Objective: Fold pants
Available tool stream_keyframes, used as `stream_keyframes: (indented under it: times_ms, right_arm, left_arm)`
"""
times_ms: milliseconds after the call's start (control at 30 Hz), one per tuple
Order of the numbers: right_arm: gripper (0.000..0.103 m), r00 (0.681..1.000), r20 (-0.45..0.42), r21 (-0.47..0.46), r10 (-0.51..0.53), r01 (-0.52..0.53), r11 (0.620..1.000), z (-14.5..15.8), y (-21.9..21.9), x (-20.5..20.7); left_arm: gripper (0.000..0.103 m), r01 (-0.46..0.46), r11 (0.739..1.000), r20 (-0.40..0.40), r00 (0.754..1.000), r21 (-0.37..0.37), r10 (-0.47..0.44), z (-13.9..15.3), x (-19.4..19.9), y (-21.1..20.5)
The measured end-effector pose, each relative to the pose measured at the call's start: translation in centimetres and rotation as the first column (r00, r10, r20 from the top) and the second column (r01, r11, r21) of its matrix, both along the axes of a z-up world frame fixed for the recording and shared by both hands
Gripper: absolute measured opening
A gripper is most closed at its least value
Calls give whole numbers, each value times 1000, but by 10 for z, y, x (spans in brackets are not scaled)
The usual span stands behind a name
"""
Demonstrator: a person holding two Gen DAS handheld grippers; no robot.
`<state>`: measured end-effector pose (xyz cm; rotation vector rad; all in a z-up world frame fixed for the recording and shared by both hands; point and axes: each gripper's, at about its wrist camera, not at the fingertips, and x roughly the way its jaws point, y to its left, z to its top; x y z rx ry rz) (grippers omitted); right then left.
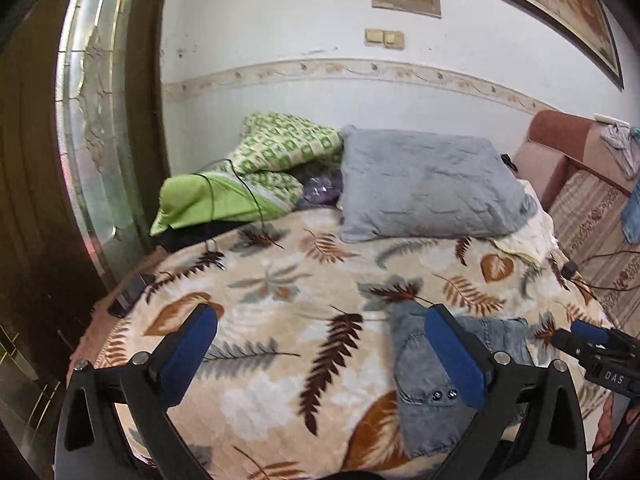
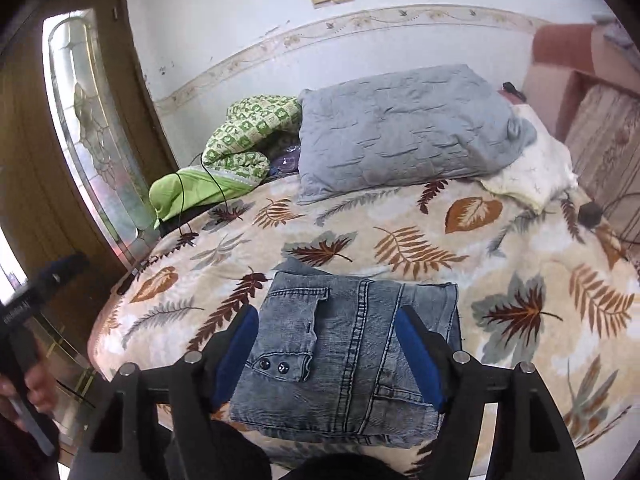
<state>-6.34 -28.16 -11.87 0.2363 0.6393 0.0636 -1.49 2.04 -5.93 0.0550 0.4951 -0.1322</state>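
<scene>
Right wrist shows one folded jeans, one pillow.

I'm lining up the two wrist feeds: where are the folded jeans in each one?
Left wrist: jeans low and right of centre, partly behind the left gripper's right finger.
Right wrist: jeans bottom centre, seen between the open fingers of the right gripper, which do not touch them.
Shared landmark: the grey pillow at the far end of the leaf blanket, beyond the jeans.
</scene>
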Motion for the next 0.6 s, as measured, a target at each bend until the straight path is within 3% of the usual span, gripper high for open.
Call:
stream_keyframes:
  times_ms: [300,600]
  right_arm:
    - [74,1000,-12,12,12,-12,1000,-6,4,3]
    - [74,999,-39,29,-9,11,1000,-13,-3,5]
  left_arm:
    - [103,-104,994,-33,994,19,104,-16,16,26]
    - [103,-135,990,-54,989,43,138,-24,20,31]
